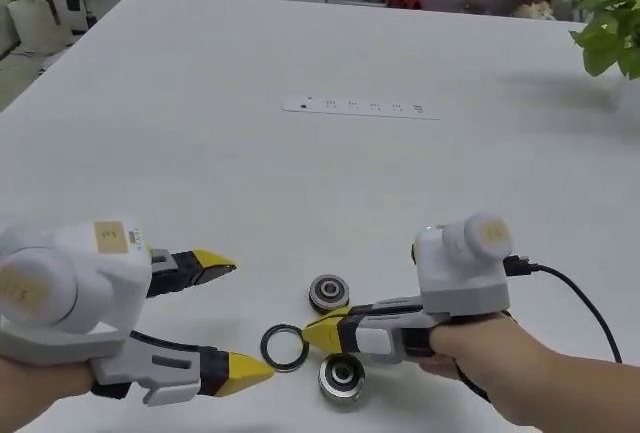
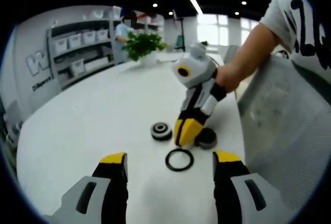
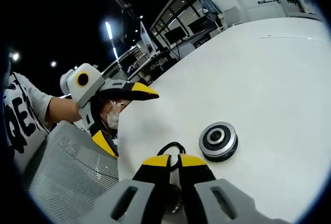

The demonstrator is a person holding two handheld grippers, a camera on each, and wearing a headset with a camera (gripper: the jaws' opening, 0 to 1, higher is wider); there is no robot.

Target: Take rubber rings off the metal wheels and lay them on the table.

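Legibly, wall lettering [image 2: 39, 61] begins W, beyond the loose rubber ring [image 2: 179, 160].

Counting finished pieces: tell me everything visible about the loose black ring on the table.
The rubber ring is a thin, matte black hoop, round and unstretched. It lies flat on the white table, mounted on nothing. It sits between the open left tool and the shut right tool, whose tips are close beside it; contact is unclear.
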